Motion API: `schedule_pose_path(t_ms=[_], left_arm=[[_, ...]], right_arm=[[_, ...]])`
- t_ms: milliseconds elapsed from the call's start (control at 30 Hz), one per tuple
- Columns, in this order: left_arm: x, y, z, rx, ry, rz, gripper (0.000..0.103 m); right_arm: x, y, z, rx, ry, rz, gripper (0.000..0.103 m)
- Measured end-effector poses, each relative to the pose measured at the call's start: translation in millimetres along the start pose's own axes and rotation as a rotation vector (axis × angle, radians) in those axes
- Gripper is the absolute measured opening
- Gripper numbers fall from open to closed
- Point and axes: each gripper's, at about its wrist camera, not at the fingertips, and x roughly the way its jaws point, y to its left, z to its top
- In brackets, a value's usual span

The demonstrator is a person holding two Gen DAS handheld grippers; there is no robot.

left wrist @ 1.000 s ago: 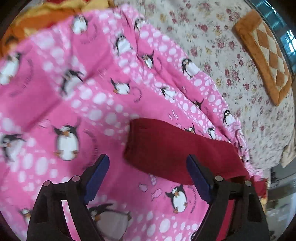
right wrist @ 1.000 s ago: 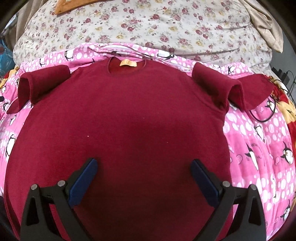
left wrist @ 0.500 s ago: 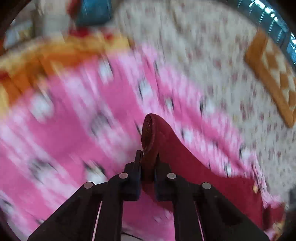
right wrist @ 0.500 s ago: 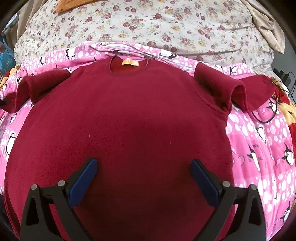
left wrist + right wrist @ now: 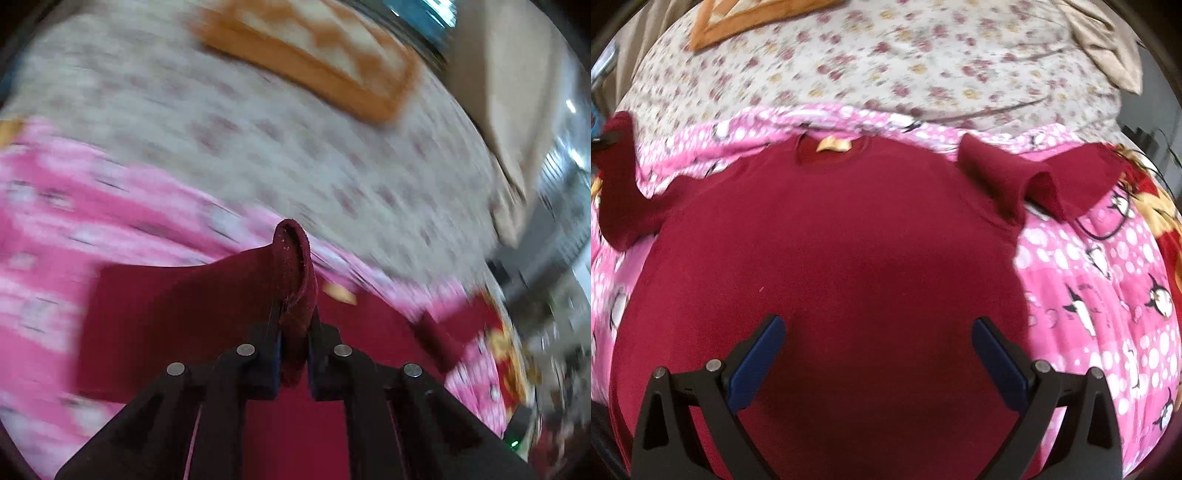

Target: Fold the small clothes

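left gripper (image 5: 295,332) pinches the cuff of the left sleeve (image 5: 295,266), jaws pressed together on the doubled fabric, cuff standing up just ahead of the tips. left wrist view is motion-blurred. the maroon shirt (image 5: 831,266) lies face up on the pink penguin blanket (image 5: 1108,295), body spread under and ahead of the right gripper (image 5: 879,354), which hovers with jaws spread wide, holding nothing. collar tag (image 5: 833,144) far ahead of it; the right sleeve (image 5: 1004,181) sits rumpled and doubled, ahead and to its right.

step in hand, likely: carry the sleeve inward across the chest. keep the pinch firm, lay the sleeve flat. the right gripper could pin the shoulder seam so the body doesn't drag. risk: the blanket bunching.
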Motion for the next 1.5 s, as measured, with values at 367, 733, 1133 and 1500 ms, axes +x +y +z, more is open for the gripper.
schedule_pose_path(t_ms=[367,733,1133,1500], left_arm=[[65,-69,-87,0.173,0.22,-0.025,0.008],[-21,-6,-52,-0.022,-0.133,0.301,0.012],[-36,33,-41,-0.164,-0.203,0.326,0.012],[-39,52,-41,-0.232,-0.2,0.342,0.012]], right_arm=[[0,-23,36,0.11,-0.109,0.079,0.102],[108,19,77,0.188,0.12,0.661,0.084],[80,27,82,0.063,0.014,0.425,0.009],[66,-88,87,0.169,0.056,0.112,0.009]])
